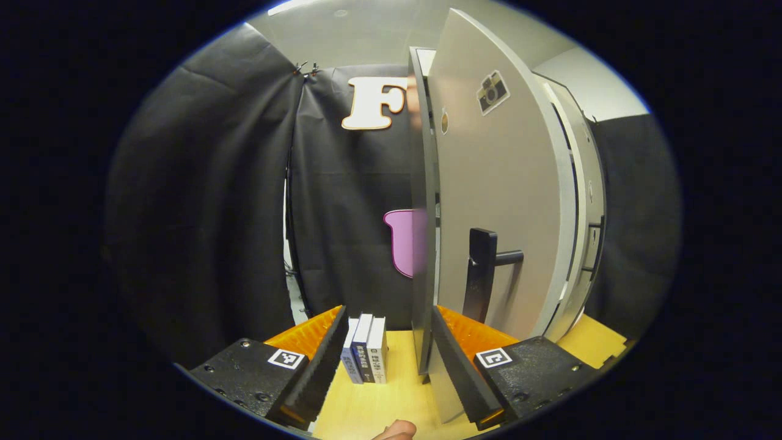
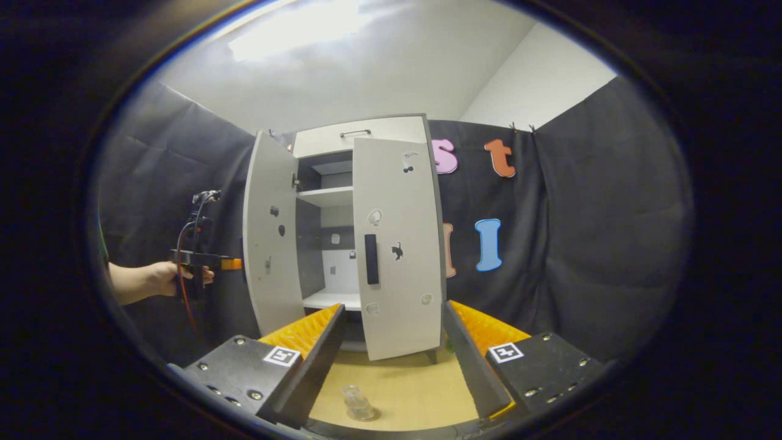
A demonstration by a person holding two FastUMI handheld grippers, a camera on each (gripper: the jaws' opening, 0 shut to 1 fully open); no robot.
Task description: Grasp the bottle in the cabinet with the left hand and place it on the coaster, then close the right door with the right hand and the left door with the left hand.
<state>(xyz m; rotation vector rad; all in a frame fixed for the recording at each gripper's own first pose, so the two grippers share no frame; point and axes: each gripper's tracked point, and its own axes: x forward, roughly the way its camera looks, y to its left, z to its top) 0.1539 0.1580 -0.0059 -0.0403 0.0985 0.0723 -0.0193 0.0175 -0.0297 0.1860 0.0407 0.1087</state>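
Note:
The cabinet point(image 2: 360, 131) stands at the back of the wooden table. Its left door point(image 2: 269, 244) is swung wide open, and its right door point(image 2: 400, 244), with a black handle point(image 2: 371, 258), lies across the right half of the front. A small clear bottle point(image 2: 357, 402) stands on the table in front, between the fingers of my open right gripper point(image 2: 394, 308). A hand holds my left gripper point(image 2: 204, 263) just outside the left door. Seen from the left gripper point(image 1: 388, 315), which is open, that door's free edge point(image 1: 421, 214) rises between the fingers. The door's face and black handle point(image 1: 482, 275) lie to the right.
Three upright books point(image 1: 365, 357) stand on the table point(image 1: 379, 403) just past my left fingers. The cabinet's shelves point(image 2: 327, 195) look bare. Black cloth walls close in the booth on all sides. A fingertip point(image 1: 397, 431) shows at the bottom edge.

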